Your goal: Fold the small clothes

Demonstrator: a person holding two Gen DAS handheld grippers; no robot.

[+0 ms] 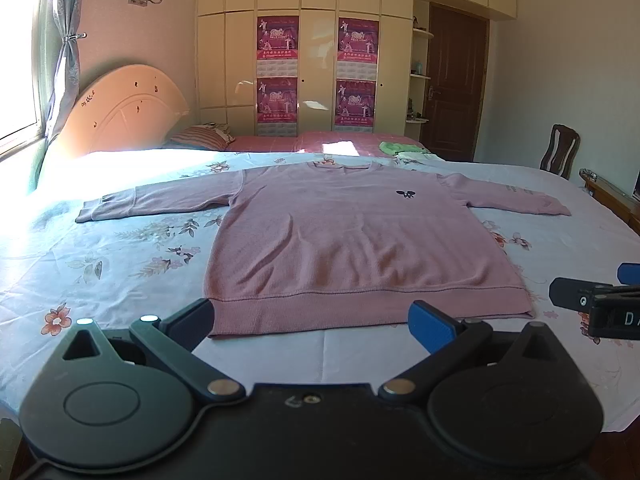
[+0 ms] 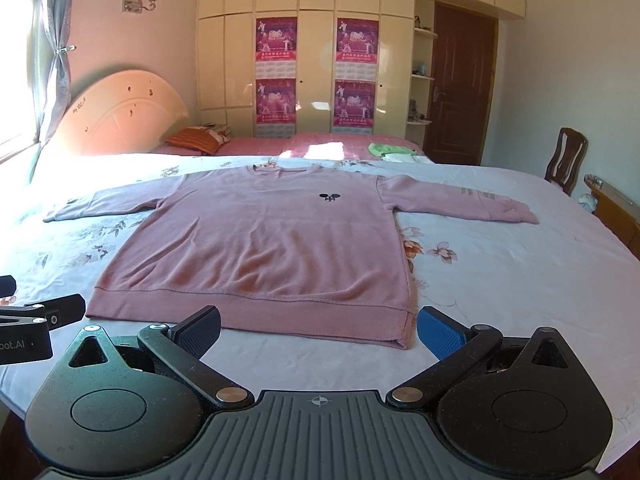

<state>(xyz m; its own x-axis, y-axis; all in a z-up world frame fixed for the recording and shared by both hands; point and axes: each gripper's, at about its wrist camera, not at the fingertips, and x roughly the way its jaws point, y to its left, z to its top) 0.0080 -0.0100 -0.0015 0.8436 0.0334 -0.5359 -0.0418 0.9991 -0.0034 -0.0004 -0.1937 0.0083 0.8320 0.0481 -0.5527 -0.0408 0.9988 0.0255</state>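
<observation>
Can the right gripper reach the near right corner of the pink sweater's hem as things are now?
Probably yes. The right gripper is open and just short of the hem, and the pink sweater lies flat on the floral bedsheet with nothing between them. The left gripper is off to the side.

Pink long-sleeved sweater [image 1: 344,236] — laid flat, front up, unfolded. Both sleeves spread out sideways; ribbed hem nearest the cameras, round collar at the far end. Small dark emblem [image 2: 330,197] on the chest — grey lettering on one sleeve.
</observation>
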